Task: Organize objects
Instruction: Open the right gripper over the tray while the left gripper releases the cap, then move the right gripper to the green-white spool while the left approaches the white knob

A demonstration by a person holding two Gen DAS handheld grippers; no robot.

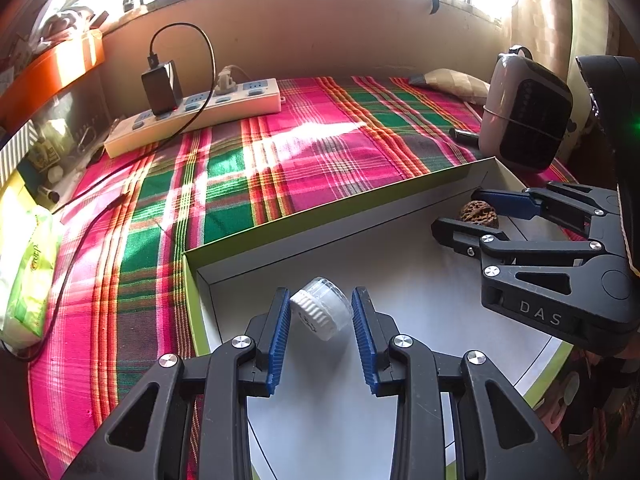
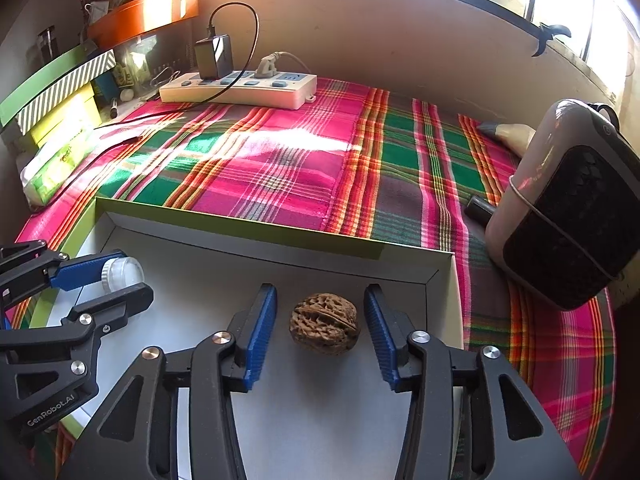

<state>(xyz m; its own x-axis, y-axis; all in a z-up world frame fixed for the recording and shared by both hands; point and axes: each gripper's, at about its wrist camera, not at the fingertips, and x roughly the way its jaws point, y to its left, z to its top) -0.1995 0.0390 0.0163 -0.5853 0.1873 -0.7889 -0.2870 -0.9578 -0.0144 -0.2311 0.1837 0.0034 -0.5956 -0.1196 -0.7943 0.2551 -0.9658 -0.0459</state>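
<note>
A shallow white box with green rim [image 1: 320,222] [image 2: 240,226] lies on the plaid cloth. My left gripper [image 1: 321,300] [image 2: 132,276] is open inside the box's left end, its pads on both sides of a small clear jar with a white ribbed cap [image 1: 322,308] [image 2: 122,274], which lies on its side on the box floor. My right gripper [image 2: 320,300] [image 1: 456,210] is open inside the box's right end, its jaws on both sides of a brown walnut [image 2: 324,324] [image 1: 479,214] resting on the floor, with gaps on both sides.
A white power strip [image 1: 192,118] [image 2: 240,88] with a black charger and cable lies at the back. A pink-and-black heater [image 1: 524,116] [image 2: 568,204] stands right of the box. A green tissue pack [image 1: 24,276] and stacked boxes [image 2: 60,96] are on the left.
</note>
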